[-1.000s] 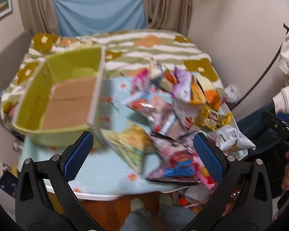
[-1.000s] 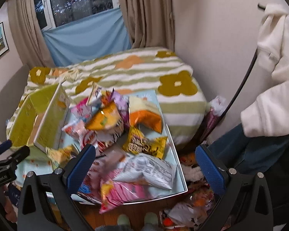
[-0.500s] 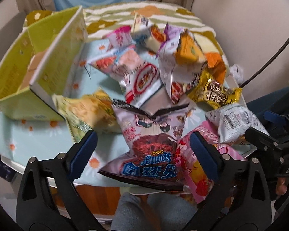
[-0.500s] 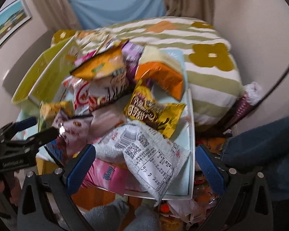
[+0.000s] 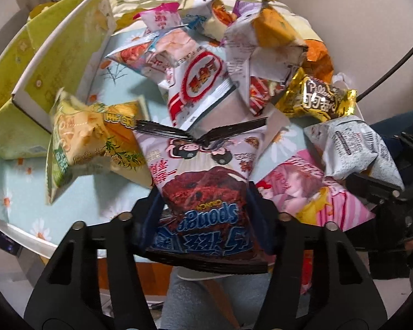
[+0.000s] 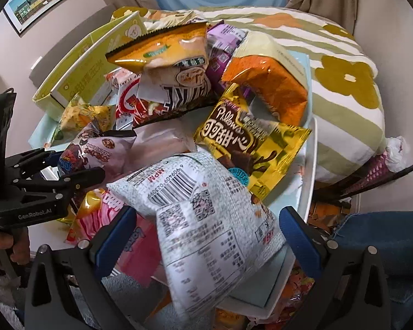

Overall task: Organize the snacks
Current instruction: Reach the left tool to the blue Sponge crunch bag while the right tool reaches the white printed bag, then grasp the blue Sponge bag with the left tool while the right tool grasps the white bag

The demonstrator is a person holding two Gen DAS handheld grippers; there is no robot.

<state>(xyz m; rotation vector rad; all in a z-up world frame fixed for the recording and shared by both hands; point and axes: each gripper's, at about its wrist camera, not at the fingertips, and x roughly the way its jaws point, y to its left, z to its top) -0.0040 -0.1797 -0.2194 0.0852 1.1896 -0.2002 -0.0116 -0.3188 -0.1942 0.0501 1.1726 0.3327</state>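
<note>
A pile of snack bags lies on a light blue floral tray (image 5: 22,176). My left gripper (image 5: 203,209) is shut on the pink and blue Sponge bag (image 5: 203,192), pads pressing both its sides at the tray's near edge. The same bag shows in the right wrist view (image 6: 96,148) with the left gripper (image 6: 55,176) on it. My right gripper (image 6: 209,233) is open, its jaws standing either side of the white barcode bag (image 6: 206,220) without touching it; that bag also shows in the left wrist view (image 5: 355,148).
An open yellow-green box (image 5: 35,63) stands at the tray's left, also in the right wrist view (image 6: 88,63). A yellow bag (image 5: 93,143), a gold Pillows bag (image 6: 250,143), an orange bag (image 6: 267,82) and a pink bag (image 5: 311,195) lie around. A flowered bed (image 6: 344,82) is behind.
My left gripper moved forward and closed on the Sponge bag. My right gripper moved down and forward until the white barcode bag sits between its open jaws.
</note>
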